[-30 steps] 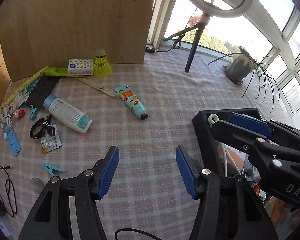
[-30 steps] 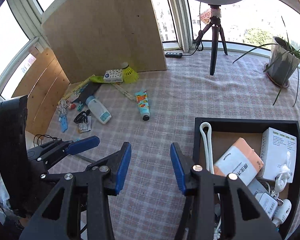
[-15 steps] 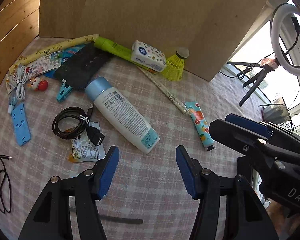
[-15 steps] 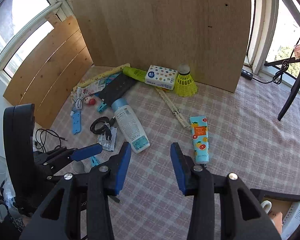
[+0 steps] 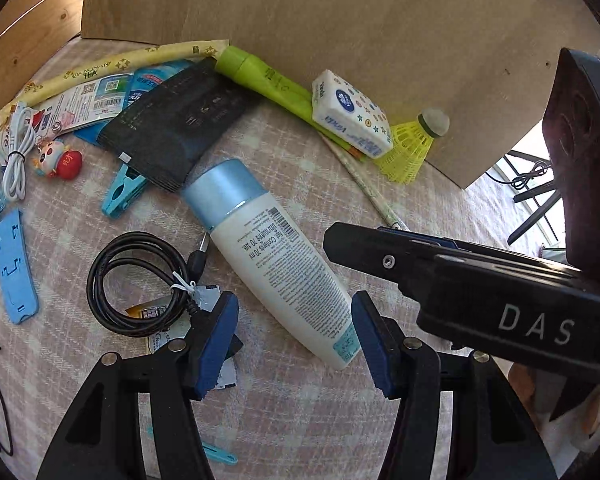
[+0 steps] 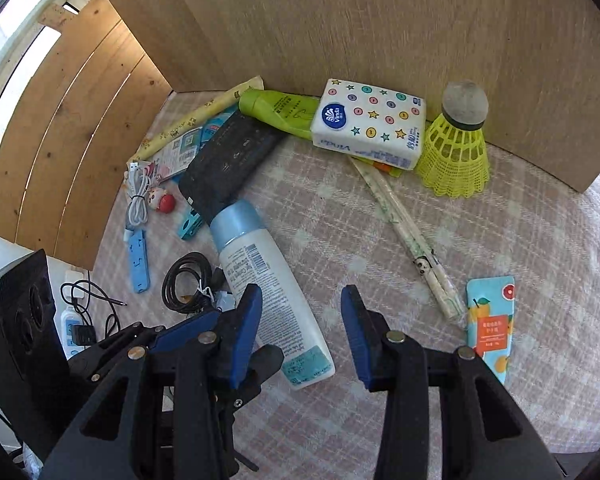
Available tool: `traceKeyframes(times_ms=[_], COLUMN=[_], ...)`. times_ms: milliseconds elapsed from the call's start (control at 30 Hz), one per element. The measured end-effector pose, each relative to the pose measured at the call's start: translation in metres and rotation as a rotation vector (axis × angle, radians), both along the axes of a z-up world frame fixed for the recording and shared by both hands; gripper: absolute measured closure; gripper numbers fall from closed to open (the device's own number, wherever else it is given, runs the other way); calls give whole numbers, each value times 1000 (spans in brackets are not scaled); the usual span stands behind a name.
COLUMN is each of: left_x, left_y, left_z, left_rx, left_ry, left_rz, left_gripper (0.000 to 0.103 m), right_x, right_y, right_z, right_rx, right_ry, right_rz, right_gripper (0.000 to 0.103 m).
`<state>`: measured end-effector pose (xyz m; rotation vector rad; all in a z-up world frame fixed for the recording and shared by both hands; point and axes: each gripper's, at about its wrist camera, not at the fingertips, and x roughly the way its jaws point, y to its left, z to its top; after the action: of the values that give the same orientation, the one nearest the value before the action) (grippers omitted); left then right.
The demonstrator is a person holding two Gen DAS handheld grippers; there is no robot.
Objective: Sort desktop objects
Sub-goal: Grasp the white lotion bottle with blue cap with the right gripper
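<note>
While both grippers hang over the table (image 6: 500,224), their jaws stand released. The white bottle (image 5: 276,268) lies beneath them, ungripped.

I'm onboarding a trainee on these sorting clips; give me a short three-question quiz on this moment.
1. True or false: the left gripper is clamped on the white bottle.
2. What rests on the green tube? A) tissue pack B) coiled black cable C) blue clip
3. Which yellow item stands against the wooden board?

Key:
1. False; its jaws are open, with only the bottle's base end between them.
2. A, the tissue pack.
3. The shuttlecock.
</note>
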<state>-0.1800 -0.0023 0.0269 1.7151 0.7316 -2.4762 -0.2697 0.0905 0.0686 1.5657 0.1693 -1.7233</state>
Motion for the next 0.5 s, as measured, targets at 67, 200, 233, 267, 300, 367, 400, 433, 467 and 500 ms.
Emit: traceKeyframes(times_ms=[67, 200, 233, 267, 300, 367, 400, 433, 467, 500], left_x=[-2, -4, -5, -5, -5, -6, -5, -5, -5, -4], left_y=[-3, -8, -9, -10, -11, -11, -10, -7, -4, -2], left_z=[-4, -7, -8, -8, -9, -10, -10, -10, -10, -9], left_rx=[11, 16, 23, 28, 32, 35, 31, 16, 6, 4], left_ry=[-1, -1, -1, -1, 3, 11, 15, 17, 18, 20], left_rz=[5, 9, 11, 15, 18, 21, 22, 9, 1, -4], left_gripper=[47, 51, 54, 56, 56, 56, 56, 57, 58, 59], right_x=[-2, -4, -5, -5, -7, -8, -7, -5, -3, 0], right_y=[-6, -13, -14, -15, -14, -11, -9, -8, -7, -6], right_z=[-6, -18, -21, -24, -26, -30, -32, -34, -36, -37], right_rx=[-4, -9, -9, -10, -30, -60, -79, -97, -108, -116], right_ry=[-17, -59, -69, -77, -88, -124, -146, -169, -185, -187], right_rz=[5, 3, 0, -7, -18, -47, -57, -62, -65, -73], right_gripper=[62, 62, 62, 62, 62, 62, 62, 62, 62, 62])
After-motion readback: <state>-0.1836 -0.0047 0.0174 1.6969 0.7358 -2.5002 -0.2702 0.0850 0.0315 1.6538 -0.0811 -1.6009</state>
